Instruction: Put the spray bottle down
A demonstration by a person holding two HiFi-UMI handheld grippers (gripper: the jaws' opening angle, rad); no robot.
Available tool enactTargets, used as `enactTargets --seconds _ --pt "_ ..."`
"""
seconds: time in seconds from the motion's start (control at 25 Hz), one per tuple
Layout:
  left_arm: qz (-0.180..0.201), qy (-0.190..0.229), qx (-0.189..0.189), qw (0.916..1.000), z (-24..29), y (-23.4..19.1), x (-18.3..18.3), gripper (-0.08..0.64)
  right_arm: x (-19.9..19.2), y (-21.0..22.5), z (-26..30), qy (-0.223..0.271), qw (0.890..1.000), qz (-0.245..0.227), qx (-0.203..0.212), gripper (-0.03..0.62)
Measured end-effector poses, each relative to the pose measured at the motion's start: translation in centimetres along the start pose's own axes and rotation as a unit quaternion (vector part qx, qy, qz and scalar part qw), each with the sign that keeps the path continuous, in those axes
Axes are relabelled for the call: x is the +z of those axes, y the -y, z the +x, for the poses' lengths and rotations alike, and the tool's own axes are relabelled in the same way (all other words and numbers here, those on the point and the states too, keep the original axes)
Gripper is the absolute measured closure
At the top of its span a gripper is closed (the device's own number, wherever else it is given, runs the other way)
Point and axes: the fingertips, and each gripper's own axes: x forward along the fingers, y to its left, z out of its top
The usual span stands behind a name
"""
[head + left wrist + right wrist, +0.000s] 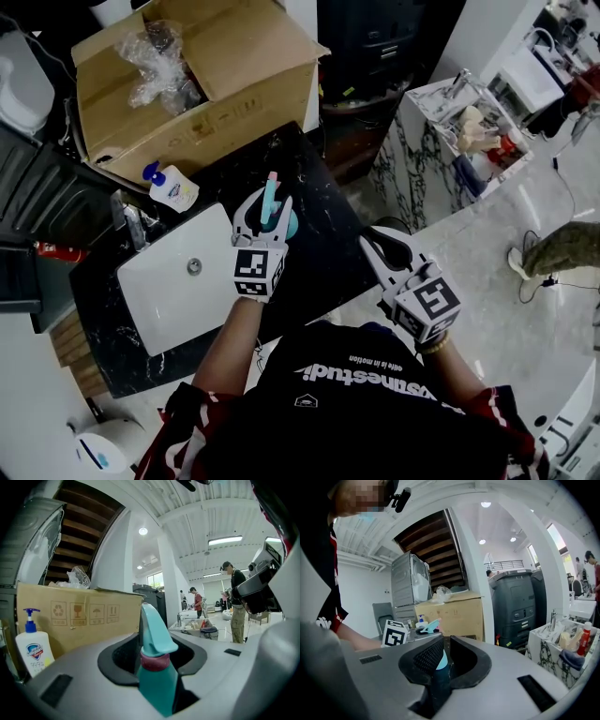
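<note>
The job looks nearly finished: the spray bottle [158,677], teal with a pink collar and a teal nozzle, stands upright between the 2 jaws of the left claw [268,211], and from above its base seems to rest on the black marble desk [328,234], just beside the white sink [178,281]. The left claw appears released. A dark gap shows between the bottle and 1 jaw, so the pads do not seem to press on it, though the bottle is still enclosed by them. What is left, as I judge it, is to draw that claw straight back without catching the nozzle or tipping the bottle toward the basin. The right claw [443,644] hangs off the desk's near edge, well apart from the bottle, its jaws drawn almost together. A pale teal sliver shows in the slit, and I cannot tell what it is. A soap pump bottle [172,187] stands by the far corner of the sink, apart from the bottle. Behind it sits an open cardboard box [225,75] with crumpled plastic wrap [159,52] inside. Neither blocks the withdrawal; the sink's rim is the nearest hazard.
</note>
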Motion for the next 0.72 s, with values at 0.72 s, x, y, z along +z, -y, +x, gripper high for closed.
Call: enactTargets --seconds 0.72 --pt "0.01 -0.033 0.043 0.9985 -8.7 -1.2 1.0 0.345 0.9 -4.7 -0.5 0.03 0.998 0.04 0.04 0.525"
